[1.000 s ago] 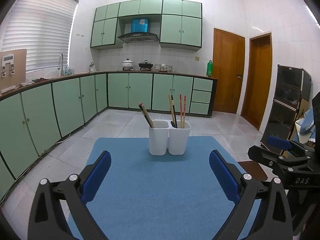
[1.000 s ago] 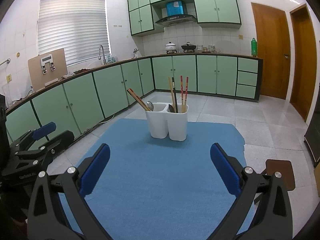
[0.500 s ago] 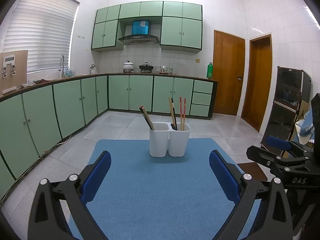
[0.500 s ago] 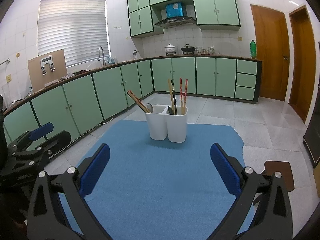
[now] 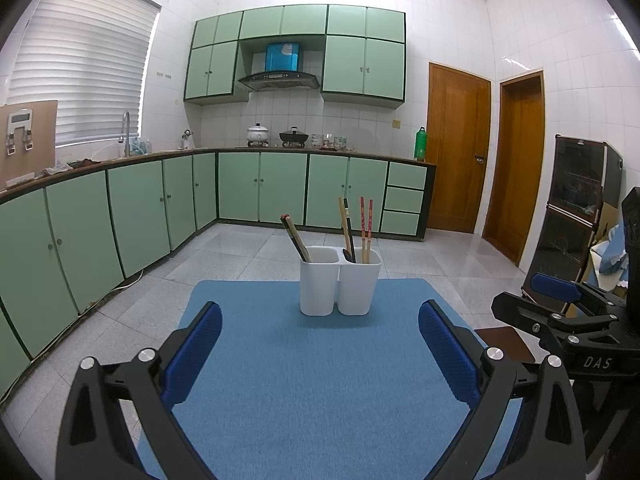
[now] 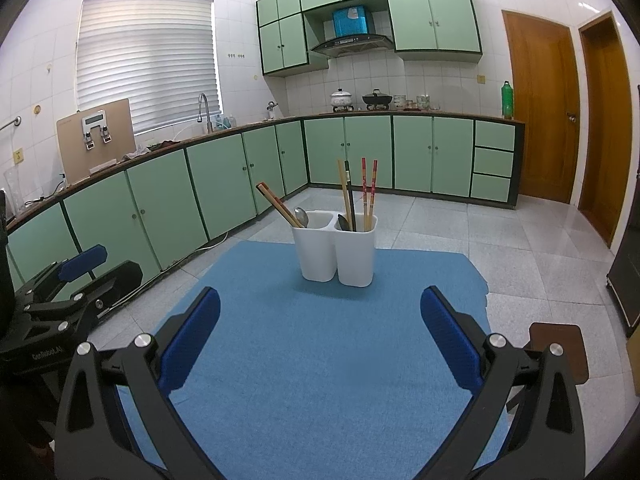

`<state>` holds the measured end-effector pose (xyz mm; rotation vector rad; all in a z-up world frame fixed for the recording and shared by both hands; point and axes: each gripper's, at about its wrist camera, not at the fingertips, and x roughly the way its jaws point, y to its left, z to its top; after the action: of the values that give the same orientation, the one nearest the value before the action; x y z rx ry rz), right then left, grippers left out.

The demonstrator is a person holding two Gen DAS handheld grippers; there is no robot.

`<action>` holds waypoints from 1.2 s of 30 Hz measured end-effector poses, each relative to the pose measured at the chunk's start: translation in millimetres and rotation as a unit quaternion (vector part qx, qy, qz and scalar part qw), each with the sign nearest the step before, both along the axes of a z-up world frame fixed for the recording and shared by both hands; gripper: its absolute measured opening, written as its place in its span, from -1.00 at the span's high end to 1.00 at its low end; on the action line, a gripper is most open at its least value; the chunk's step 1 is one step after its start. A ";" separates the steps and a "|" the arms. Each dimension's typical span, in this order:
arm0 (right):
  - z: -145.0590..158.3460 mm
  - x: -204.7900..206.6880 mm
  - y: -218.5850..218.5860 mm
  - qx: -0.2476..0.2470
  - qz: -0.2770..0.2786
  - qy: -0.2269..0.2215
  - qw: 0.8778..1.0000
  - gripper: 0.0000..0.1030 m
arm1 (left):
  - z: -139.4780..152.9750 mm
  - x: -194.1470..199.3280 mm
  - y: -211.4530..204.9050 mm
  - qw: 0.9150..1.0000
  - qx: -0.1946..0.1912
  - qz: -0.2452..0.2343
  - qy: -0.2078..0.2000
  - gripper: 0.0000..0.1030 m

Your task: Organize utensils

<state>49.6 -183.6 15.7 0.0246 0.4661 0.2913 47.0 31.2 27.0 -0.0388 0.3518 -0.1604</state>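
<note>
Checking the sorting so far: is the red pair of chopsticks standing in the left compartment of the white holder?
No, the red chopsticks stand in the right compartment of the white holder.

A: Mat colour?
B: Plain blue. Utensil holder: white, both compartments.
A: Chopsticks?
B: One pair red with pale markings; one stick tan, one black; leaning pair brown.
A: Gripper pads?
B: Blue on black frames, left gripper and right gripper alike.
A: Cabinets?
B: Pale green, dark trim.
</note>
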 end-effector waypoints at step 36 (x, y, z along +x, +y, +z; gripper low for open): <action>0.2 0.4 3.1 -0.001 0.001 0.000 1.000 -0.89 | -1.5 -0.2 2.2 1.000 0.002 0.000 0.002 -0.87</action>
<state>50.0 -180.5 15.9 0.0217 0.4659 0.2921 46.9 33.4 25.5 -0.0344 0.3553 -0.1593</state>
